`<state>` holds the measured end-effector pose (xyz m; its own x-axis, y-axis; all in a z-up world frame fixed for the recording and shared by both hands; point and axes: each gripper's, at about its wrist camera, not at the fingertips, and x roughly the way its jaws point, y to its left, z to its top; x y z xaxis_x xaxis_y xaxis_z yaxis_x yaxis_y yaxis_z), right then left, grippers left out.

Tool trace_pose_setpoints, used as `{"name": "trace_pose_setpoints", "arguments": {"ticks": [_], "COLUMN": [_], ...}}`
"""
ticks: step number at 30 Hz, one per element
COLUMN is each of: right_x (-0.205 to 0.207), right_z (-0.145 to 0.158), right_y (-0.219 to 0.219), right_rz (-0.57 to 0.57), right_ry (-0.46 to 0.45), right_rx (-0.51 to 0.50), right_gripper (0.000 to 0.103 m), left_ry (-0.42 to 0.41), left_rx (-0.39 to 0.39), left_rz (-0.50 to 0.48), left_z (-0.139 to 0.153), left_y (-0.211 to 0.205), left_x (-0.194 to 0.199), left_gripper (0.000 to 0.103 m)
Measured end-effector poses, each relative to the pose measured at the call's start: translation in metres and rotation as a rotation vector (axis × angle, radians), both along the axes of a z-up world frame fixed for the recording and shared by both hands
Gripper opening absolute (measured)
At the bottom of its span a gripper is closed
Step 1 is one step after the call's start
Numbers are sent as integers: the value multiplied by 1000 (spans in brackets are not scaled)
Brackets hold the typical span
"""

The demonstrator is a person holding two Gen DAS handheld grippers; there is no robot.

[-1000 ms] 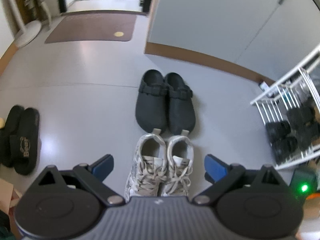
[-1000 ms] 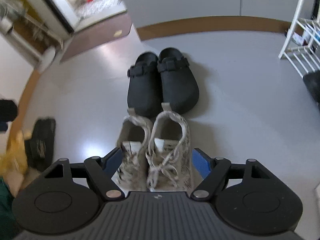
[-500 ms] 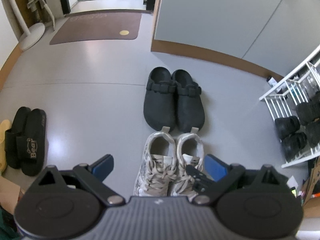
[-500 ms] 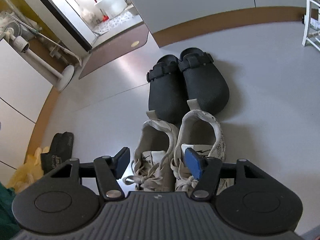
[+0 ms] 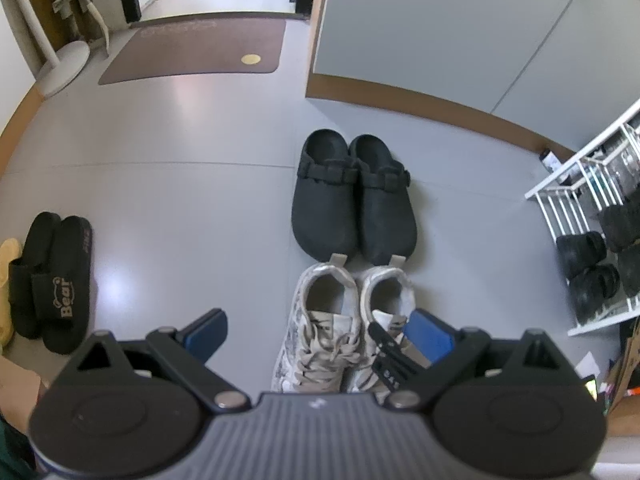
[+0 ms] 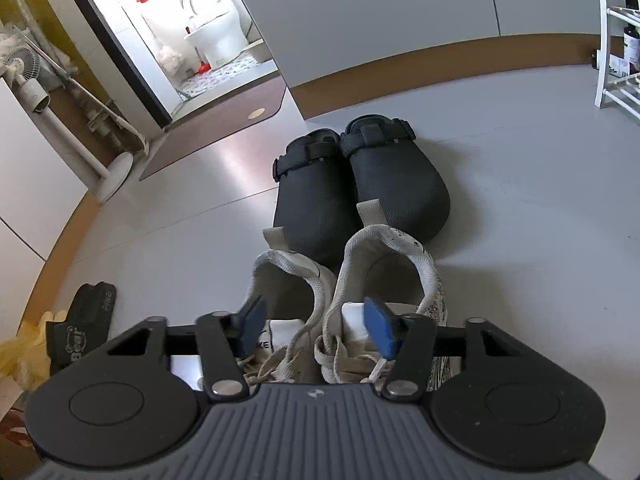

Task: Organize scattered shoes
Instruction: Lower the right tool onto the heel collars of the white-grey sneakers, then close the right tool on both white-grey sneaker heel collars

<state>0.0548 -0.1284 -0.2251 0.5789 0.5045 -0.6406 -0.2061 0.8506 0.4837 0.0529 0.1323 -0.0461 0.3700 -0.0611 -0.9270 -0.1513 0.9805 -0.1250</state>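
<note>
A pair of white sneakers [image 5: 344,320] [image 6: 380,256] stands side by side on the grey floor, heels toward a pair of black clogs [image 5: 352,200] [image 6: 360,184] just beyond. My right gripper [image 6: 316,328] is low over the sneakers with its jaws closing. One blue pad [image 6: 252,324] sits in the left sneaker's opening, the other in the right one's, and the two inner collars lie between them. I see no pad pressing. My left gripper [image 5: 318,332] hangs open above the sneakers' laces, holding nothing.
Black slides [image 5: 52,280] [image 6: 84,320] lie at the left by something yellow [image 6: 20,352]. A white shoe rack [image 5: 592,240] with dark shoes stands at the right. A brown doormat [image 5: 192,48] lies before a doorway, and a pale wall with brown skirting [image 5: 420,100] runs behind the clogs.
The right gripper came down onto the sneakers and its jaws narrowed, so the pads now sit inside the shoe openings. Its black finger has appeared in the left wrist view. The left gripper barely moved.
</note>
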Motion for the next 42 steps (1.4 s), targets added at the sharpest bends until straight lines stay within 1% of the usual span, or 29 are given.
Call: {"name": "trace_pose_setpoints", "arguments": {"ticks": [5,7,10,12,15,16,17,19,24,26,28,33,37,39,42], "right_x": [-3,-8,-12,-15,-18,-17,-16,-12,-10,-11,-11,-7,-9,-11,-13], "right_z": [-8,-14,-24,-27,-27,-27,-27,-30,-37,-39,-42,-49,-55,-56,-58], "right_y": [18,27,31,32,38,41,43,50,57,61,68,67,68,66,66], "right_rz": [10,12,-3,-2,8,8,11,19,-4,6,18,-8,-2,1,14], "right_ry": [-25,-41,-22,-29,-70,-76,-75,-61,-51,-55,-58,-17,-31,-42,-64], "right_rx": [-36,-75,-109,-114,-156,-168,-174,-191,-212,-239,-298,-267,-282,-274,-278], "right_gripper": [46,46,46,46,45,43,41,39,39,39,39,39,38,37,32], "left_ry": [10,18,22,24,28,29,32,38,54,57,63,76,84,85,83], "left_rx": [0,1,5,9,20,24,28,37,43,42,43,42,42,41,36], "left_rz": [-3,0,2,-1,-9,-12,-15,-20,-24,-26,-30,-54,-64,-63,-56], "left_z": [-3,-6,-8,-9,-10,-11,-12,-13,-18,-20,-22,-26,-29,-30,-30], "left_y": [-3,-4,-5,-8,-11,-12,-13,-15,-17,-18,-21,-28,-31,-32,-32], "left_x": [3,6,8,10,11,12,12,12,13,14,16,20,21,22,22], "left_gripper": [99,99,99,99,99,99,99,99,99,99,99,99,99,99,99]}}
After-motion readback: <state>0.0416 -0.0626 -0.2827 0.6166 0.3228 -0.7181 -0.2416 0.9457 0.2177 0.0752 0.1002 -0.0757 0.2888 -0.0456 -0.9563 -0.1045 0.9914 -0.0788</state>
